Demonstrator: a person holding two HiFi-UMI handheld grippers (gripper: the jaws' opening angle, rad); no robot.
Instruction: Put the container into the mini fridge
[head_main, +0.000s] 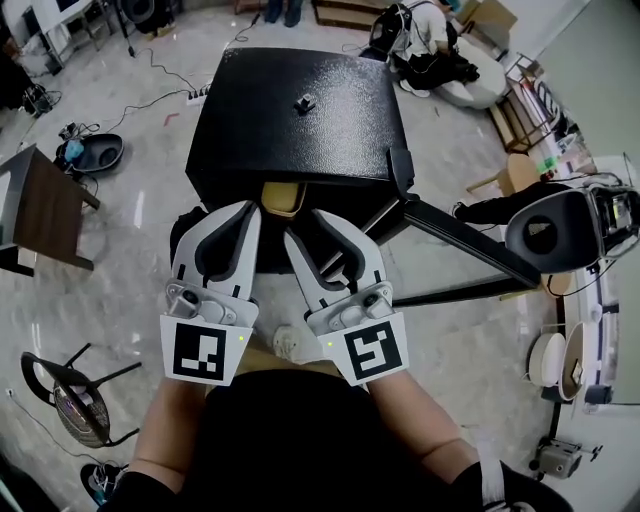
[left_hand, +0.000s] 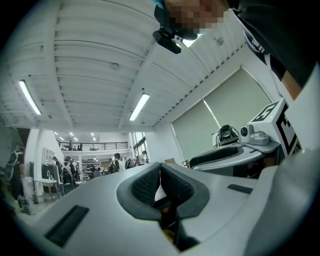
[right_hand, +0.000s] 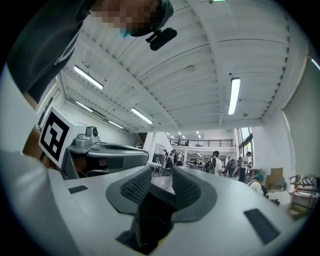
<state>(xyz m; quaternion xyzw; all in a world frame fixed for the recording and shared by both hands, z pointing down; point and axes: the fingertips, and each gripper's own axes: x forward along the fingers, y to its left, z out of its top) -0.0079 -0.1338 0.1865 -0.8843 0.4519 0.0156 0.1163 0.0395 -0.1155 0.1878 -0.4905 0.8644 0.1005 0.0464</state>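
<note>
Left gripper (head_main: 241, 211) closed, right gripper (head_main: 308, 229) ajar, mini fridge (head_main: 300, 140) beyond

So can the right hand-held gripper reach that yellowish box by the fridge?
Probably yes. The yellowish box sits at the front edge of the mini fridge, just ahead of the right hand-held gripper, with nothing between them. Its jaws look barely apart, so they'd need to open wider.

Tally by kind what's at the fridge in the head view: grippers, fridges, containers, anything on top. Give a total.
Grippers: 2, the left gripper and the right gripper
Mini fridge: 1
Tan container at the fridge's front edge: 1
Small object on the fridge top: 1
Total: 5
</note>
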